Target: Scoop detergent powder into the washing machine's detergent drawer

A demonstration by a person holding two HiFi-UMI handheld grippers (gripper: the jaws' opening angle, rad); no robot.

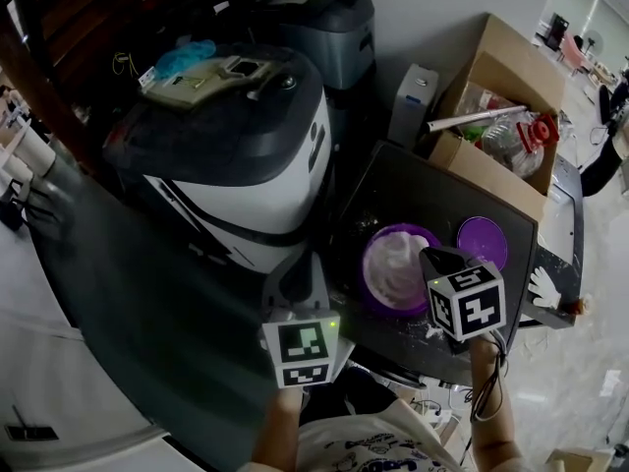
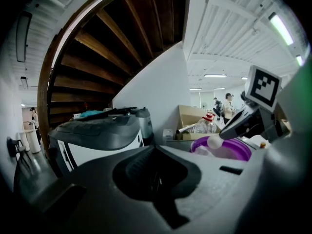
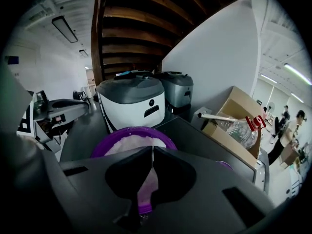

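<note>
The white and grey washing machine (image 1: 236,155) stands left of a dark tabletop (image 1: 432,185). On that top sits a purple tub (image 1: 371,281) of white powder (image 1: 398,264), its purple lid (image 1: 482,242) beside it. My right gripper (image 1: 432,256) hovers at the tub's near right rim, shut on a small white scoop. In the left gripper view the scoop's round bowl (image 2: 214,142) hangs over the tub (image 2: 234,152). My left gripper (image 1: 298,264) is shut and holds nothing, pointing at the machine's front. I cannot make out the drawer.
A second grey machine (image 1: 324,18) stands behind the washer. An open cardboard box (image 1: 496,77) with a clear bottle (image 1: 511,136) sits at the back right of the table, and a small white unit (image 1: 413,101) stands beside it. Clutter lies on the washer's lid (image 1: 211,77).
</note>
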